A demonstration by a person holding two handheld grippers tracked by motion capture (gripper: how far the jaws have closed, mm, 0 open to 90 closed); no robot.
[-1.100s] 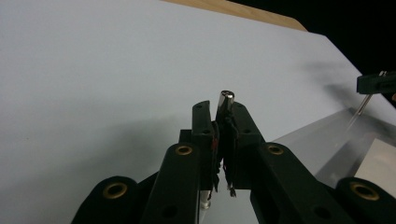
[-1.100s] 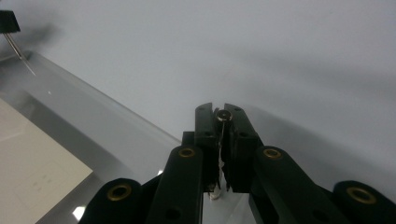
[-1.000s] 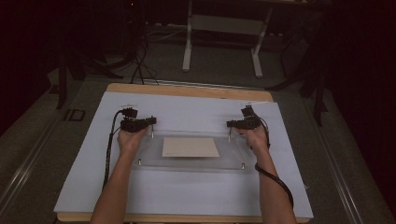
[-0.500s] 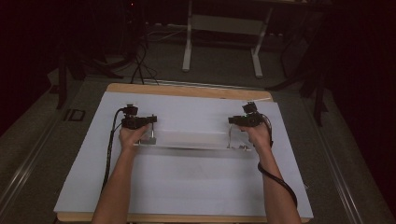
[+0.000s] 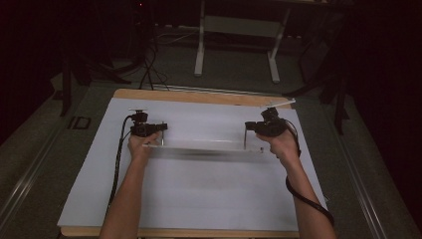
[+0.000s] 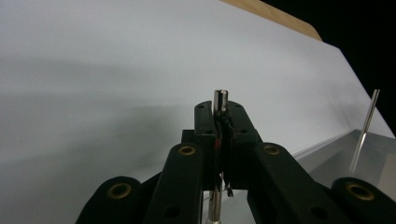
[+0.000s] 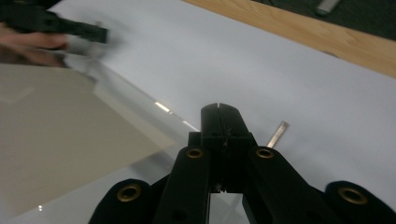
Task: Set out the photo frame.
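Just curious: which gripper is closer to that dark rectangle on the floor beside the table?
Left. The left gripper, shut on a metal post, is just right of the dark rectangle; the right gripper is farther right, across the table.

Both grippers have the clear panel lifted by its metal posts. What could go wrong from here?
The left gripper is shut on a thin metal post, so the clear panel may pivot or slip. The right gripper looks higher in the high view; more tilt could slide the beige sheet off. The free post could snag.
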